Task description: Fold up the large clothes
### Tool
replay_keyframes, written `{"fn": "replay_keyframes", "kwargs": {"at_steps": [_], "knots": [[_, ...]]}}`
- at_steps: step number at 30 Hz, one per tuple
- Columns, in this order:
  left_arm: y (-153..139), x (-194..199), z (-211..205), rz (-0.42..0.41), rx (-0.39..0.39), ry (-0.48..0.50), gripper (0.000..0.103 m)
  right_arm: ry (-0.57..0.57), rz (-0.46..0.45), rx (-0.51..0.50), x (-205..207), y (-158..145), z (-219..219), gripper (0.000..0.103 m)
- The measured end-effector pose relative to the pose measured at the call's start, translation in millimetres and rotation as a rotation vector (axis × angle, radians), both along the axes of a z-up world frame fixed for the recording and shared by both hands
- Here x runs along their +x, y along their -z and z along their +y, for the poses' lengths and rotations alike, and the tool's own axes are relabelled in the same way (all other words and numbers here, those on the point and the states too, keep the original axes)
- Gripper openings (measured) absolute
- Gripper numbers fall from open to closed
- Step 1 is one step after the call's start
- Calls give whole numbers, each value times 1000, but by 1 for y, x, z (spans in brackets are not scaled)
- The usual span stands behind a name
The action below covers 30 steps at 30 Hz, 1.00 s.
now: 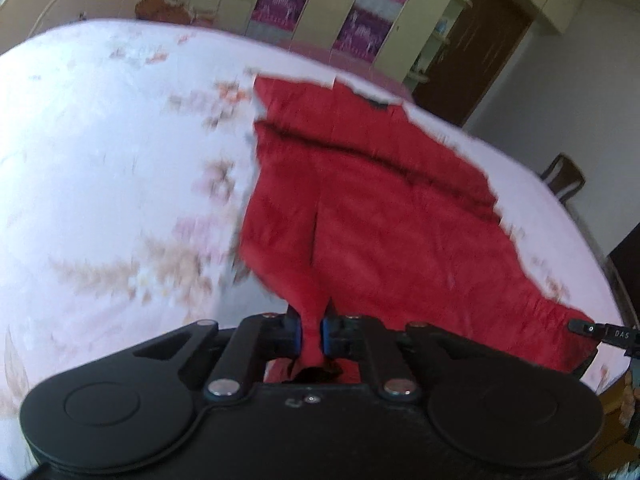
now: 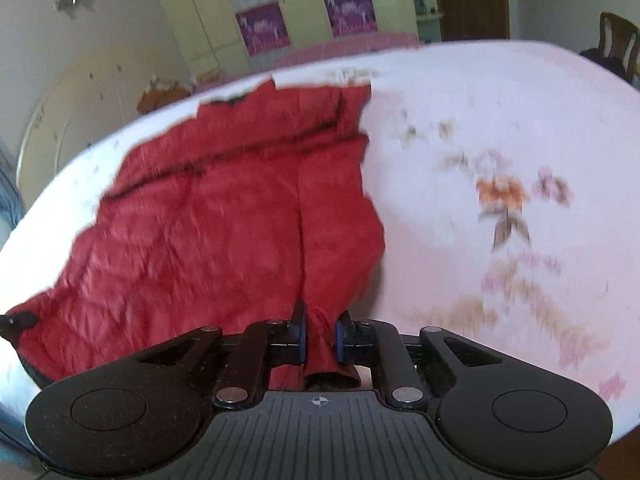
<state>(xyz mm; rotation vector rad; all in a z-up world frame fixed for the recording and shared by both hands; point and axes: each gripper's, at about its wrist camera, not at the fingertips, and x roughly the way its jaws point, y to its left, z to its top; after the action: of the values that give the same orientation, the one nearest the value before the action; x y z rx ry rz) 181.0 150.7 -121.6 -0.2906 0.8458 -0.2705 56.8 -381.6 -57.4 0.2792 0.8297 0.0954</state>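
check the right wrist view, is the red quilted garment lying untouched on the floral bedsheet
No: the right gripper is shut on a bunched edge of the red quilted garment, while the rest lies on the floral bedsheet.

A flowery bedsheet [image 2: 500,120] is spread wide; a yellowish wardrobe [image 2: 304,4] is seen at 12 o'clock, door [image 1: 472,52] and chair [image 2: 616,46] at 2.

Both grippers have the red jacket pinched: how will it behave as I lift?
The red jacket is probably floppy: it bunches into a narrow pleat between the left gripper pads and the right gripper pads. Its quilted, slightly shiny fabric suggests light but possibly slippery. The rest likely drags across the bedsheet.
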Motion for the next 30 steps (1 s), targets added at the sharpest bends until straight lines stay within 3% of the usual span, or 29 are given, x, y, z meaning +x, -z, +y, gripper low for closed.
{"fn": "replay_keyframes", "kwargs": {"at_steps": [5,14,30], "knots": [[-25,29,-6,-75,-42,-25,9,21,-93,-7,30,-26,-4,12],[-48,109,-29,-155,-23,-69,9,39,-180,13,119,-45,-16,12],[-52,261,-64,-240,88,-168,9,98,-196,4,283,-30,-36,12]]}}
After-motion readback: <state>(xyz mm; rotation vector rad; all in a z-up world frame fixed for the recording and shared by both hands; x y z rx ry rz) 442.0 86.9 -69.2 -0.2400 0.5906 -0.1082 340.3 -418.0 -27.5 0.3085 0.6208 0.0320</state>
